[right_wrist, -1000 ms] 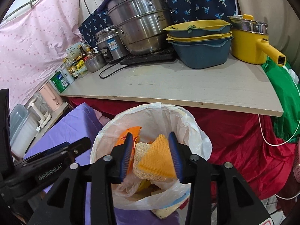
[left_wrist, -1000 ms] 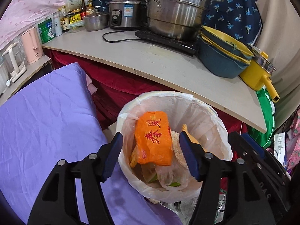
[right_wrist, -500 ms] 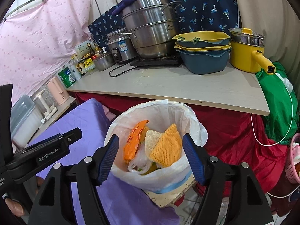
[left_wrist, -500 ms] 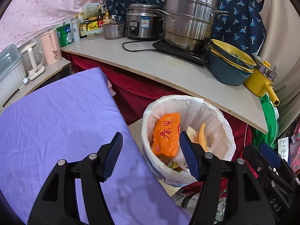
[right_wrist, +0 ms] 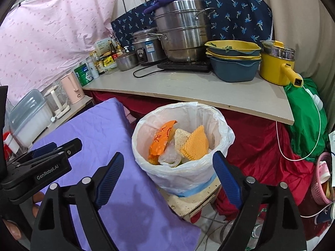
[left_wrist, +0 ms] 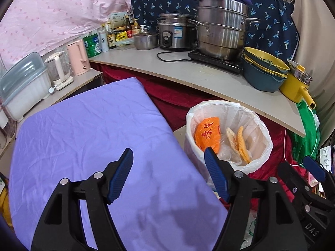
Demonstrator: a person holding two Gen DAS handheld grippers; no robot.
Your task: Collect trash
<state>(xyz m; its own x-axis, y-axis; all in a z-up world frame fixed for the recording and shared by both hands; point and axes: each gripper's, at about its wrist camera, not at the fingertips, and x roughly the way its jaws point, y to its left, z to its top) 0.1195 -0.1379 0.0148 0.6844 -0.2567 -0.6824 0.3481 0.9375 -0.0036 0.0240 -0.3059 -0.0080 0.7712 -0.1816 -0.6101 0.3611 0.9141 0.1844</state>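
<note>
Trash sits in the lined bin point(right_wrist: 184, 167) beside the purple-covered surface point(left_wrist: 94, 136): one orange wrapper point(right_wrist: 161, 140), two sponges point(right_wrist: 194, 144), some clear plastic. Left tongs point(left_wrist: 168, 177) and right tongs point(right_wrist: 167, 179) are both spread apart, holding nothing. Looks like the drop-off's done; next would be hunting for more trash, though the purple cover shows none.

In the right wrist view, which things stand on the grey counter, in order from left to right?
Green tin → small steel pot → rice cooker → tall steel steamer → stacked blue and yellow basins → yellow pot.
</note>
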